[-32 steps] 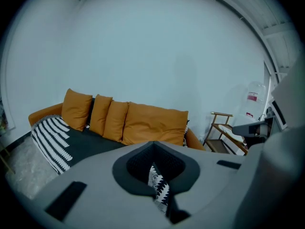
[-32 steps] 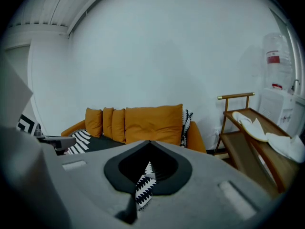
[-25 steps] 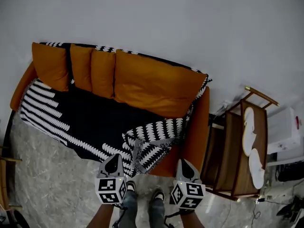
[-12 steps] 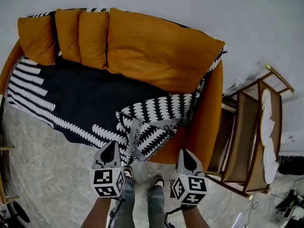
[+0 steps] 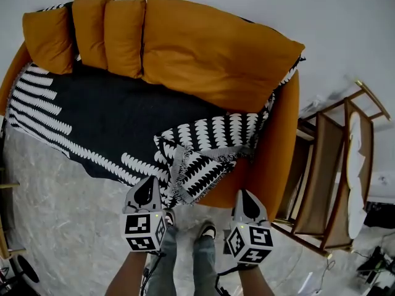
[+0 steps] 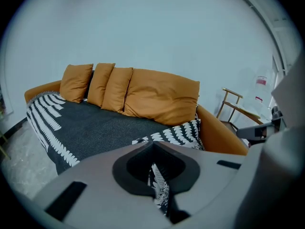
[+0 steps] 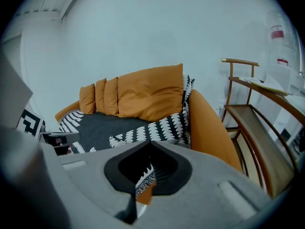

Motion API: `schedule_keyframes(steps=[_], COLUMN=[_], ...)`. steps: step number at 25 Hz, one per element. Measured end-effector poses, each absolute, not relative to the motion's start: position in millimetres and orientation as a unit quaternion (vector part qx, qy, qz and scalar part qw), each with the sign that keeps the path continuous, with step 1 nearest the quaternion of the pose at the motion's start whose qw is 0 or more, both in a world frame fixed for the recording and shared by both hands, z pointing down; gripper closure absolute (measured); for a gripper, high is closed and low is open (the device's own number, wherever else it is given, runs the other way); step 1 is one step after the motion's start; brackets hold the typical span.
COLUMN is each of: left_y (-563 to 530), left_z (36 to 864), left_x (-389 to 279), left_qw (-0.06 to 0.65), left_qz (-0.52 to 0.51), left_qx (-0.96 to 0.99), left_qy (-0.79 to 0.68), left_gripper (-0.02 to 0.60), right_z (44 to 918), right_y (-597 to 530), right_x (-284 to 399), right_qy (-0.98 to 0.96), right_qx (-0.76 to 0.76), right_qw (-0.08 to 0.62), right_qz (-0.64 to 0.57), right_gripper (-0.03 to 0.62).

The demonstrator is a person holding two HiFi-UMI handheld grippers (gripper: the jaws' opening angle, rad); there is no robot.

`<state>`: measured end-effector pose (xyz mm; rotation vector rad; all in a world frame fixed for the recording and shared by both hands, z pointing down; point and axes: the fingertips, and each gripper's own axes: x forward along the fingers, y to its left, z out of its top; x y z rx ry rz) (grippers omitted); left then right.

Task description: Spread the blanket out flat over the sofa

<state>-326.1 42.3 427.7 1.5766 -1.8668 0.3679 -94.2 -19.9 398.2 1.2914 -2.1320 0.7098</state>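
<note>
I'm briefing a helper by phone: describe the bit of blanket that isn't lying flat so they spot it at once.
Find the orange sofa against the white wall, its seat covered by a black blanket. At the end nearest the wooden stand, one corner lies folded back; unlike the flat rest, it shows its fringed edge.

Black-and-white blanket (image 5: 117, 119) on an orange sofa (image 5: 281, 147), one end bunched up.

In the head view the sofa fills the upper half of the frame, with four orange cushions (image 5: 210, 54) leaning along its back. The blanket has a dark middle and bands of white leaf-like marks along its edges. It lies smooth over the seat at centre left and hangs over the left arm and the front edge. Just below frame centre, by the right arm, its fringed end is folded back on itself in a rumpled heap. Patterned strips also show behind the cushions.
</note>
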Motion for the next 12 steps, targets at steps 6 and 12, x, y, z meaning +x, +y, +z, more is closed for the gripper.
schedule_keyframes(steps=[6,12], left_y=[35.3,25.4], left_z=[433.0,439.3], left_x=[-339.4,-347.0], left_qw=[0.312,0.315], left_qz=[0.164,0.168], left_qx=[0.594,0.593], left_qy=[-0.723,-0.721], left_gripper=[0.583,0.581], right_z=[402.1,409.7], right_y=[-25.6,-27.7], right_x=[-95.4,-97.2], right_qy=[-0.790,-0.783], right_qx=[0.481,0.486], right_qw=[0.275,0.278], right_qz=[0.263,0.271], right_gripper=[0.589,0.589])
